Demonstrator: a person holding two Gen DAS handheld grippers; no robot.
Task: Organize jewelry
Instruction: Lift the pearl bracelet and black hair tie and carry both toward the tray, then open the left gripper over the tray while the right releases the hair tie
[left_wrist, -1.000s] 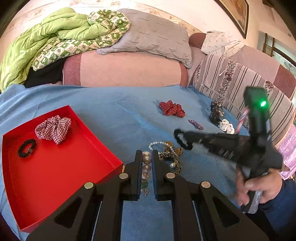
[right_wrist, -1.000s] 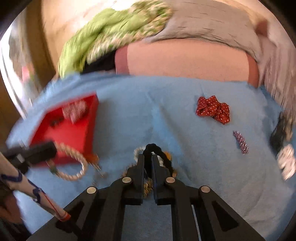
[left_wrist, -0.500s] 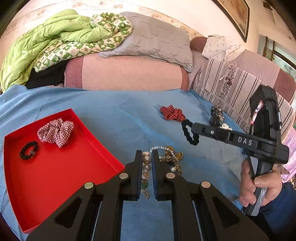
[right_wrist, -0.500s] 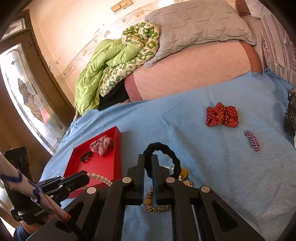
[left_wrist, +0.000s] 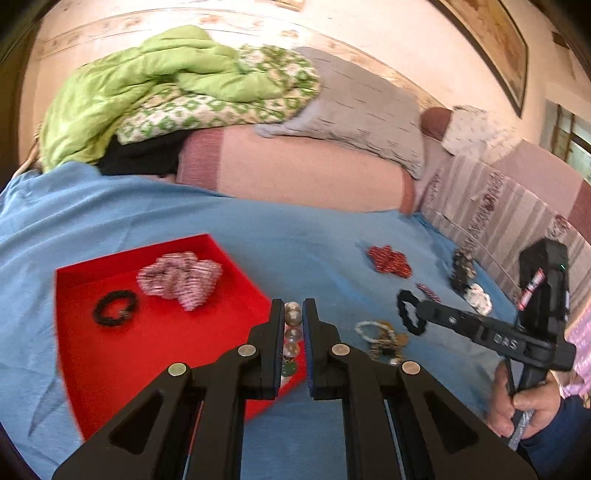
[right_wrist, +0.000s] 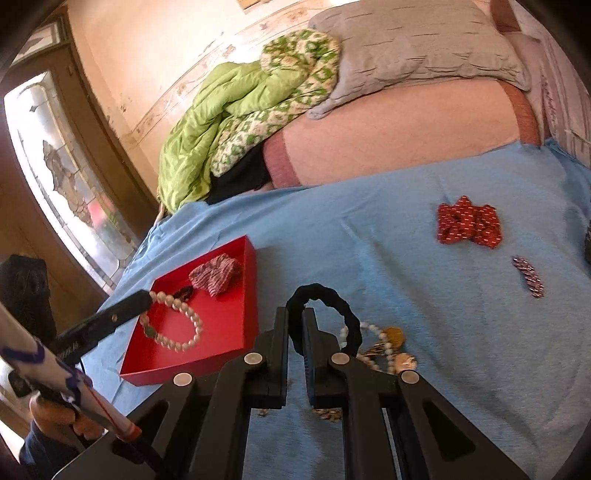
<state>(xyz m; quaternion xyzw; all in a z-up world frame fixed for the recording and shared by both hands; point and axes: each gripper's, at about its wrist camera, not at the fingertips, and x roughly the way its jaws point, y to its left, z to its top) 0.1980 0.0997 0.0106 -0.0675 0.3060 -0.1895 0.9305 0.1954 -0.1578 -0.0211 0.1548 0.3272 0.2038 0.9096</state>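
Now the left gripper (left_wrist: 293, 325), clamped on the pearl bracelet (right_wrist: 173, 325), has swung left from the jewelry pile (right_wrist: 384, 350) and hangs over the red tray's (right_wrist: 221, 332) near right corner. Meanwhile the right gripper (right_wrist: 294, 328) stays pinched on the black hair tie (right_wrist: 332, 314), lifted over the blue sheet (right_wrist: 461, 350) just right of the tray, above the pile.

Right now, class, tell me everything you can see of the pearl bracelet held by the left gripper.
The pearl bracelet is a loop of round, pale, glossy beads with one darker greenish piece at its lower left. It hangs from the left gripper, pinched between the two fingers, over the red tray. From the left wrist view, only a short column of beads shows between the fingers. Whether it touches the tray floor is unclear.
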